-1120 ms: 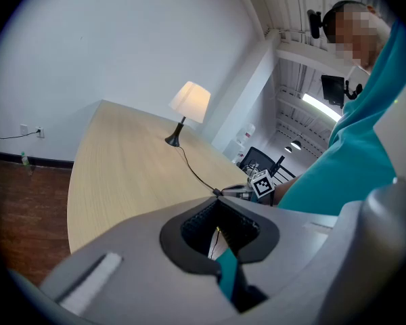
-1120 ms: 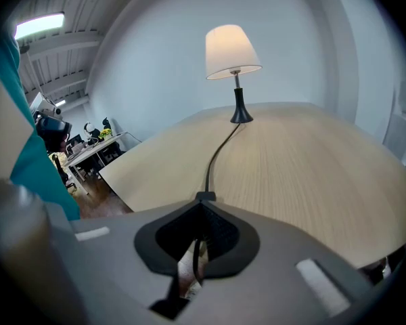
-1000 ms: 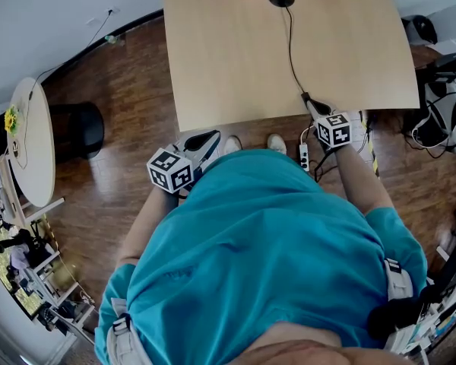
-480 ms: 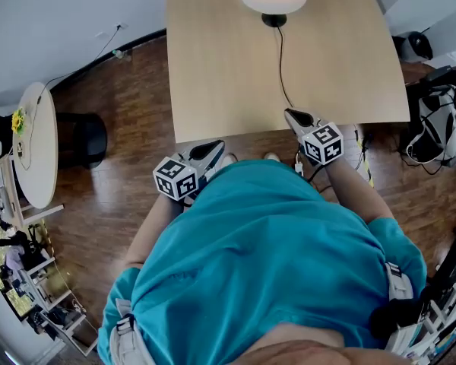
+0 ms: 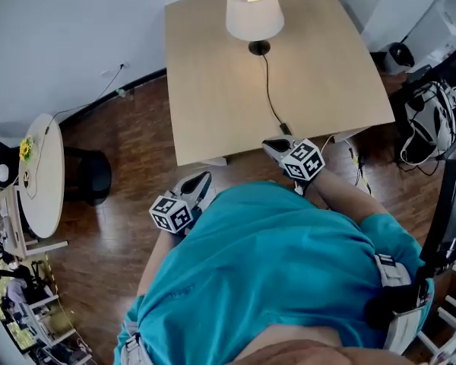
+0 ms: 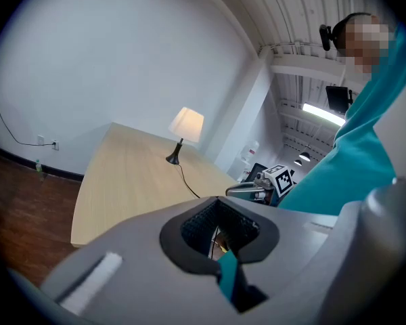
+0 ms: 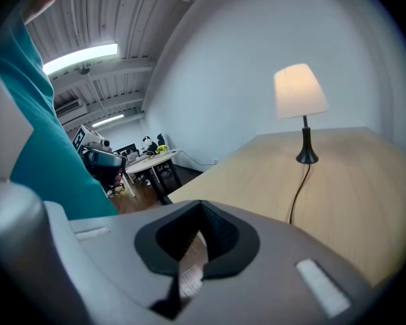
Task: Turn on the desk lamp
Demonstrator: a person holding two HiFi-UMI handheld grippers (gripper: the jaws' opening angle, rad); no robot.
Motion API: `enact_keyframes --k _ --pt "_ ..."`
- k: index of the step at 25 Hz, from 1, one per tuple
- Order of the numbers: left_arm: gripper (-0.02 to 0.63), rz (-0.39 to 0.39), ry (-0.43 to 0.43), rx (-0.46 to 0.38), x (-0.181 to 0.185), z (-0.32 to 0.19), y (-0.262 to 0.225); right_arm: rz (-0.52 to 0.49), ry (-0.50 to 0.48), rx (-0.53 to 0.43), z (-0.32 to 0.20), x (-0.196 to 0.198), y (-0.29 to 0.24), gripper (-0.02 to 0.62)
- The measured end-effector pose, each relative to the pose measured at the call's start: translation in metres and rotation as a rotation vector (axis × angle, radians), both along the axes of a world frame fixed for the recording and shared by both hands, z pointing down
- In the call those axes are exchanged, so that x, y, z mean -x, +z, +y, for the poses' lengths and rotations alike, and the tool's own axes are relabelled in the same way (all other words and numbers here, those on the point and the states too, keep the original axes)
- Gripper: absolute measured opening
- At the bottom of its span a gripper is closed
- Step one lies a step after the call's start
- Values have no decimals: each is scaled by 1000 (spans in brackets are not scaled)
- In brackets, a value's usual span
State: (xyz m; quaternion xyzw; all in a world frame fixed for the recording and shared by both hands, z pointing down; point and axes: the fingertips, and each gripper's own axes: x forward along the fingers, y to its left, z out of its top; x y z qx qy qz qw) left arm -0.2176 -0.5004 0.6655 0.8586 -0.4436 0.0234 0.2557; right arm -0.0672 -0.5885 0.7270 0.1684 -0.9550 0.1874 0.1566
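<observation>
The desk lamp point(image 5: 254, 10) stands lit at the far edge of the pale wooden table point(image 5: 213, 90), its white shade glowing. Its black cord point(image 5: 272, 101) runs to the table's front edge. My right gripper point(image 5: 270, 146) is shut and empty just off that edge, beside the cord's end. My left gripper point(image 5: 204, 179) is shut and empty, lower, close to my body and off the table. In the left gripper view the lamp point(image 6: 187, 124) is far ahead of the left gripper point(image 6: 218, 208). The right gripper view shows the lamp point(image 7: 299, 93) beyond the right gripper point(image 7: 201, 212).
A round white table point(image 5: 42, 173) and a black bin point(image 5: 91, 175) stand on the wooden floor at the left. Bags and cables point(image 5: 425, 128) lie at the right of the table. A grey wall runs behind the table.
The right gripper has drawn back from the cord at the table's front edge toward my body. My head has pulled away, so the whole lamp now shows. The lamp glows in all frames.
</observation>
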Motion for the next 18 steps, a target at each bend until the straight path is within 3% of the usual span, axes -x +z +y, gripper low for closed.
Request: enact_keyframes --k 6,12,18 --pt "2 25 35 -29 42 98 -12 68 40 3 94 29 -9 2" --pt "2 144 14 4 121 212 -12 120 90 25 228 73 -5 3" --pt "2 153 100 26 144 290 -18 203 153 27 316 83 -27 2"
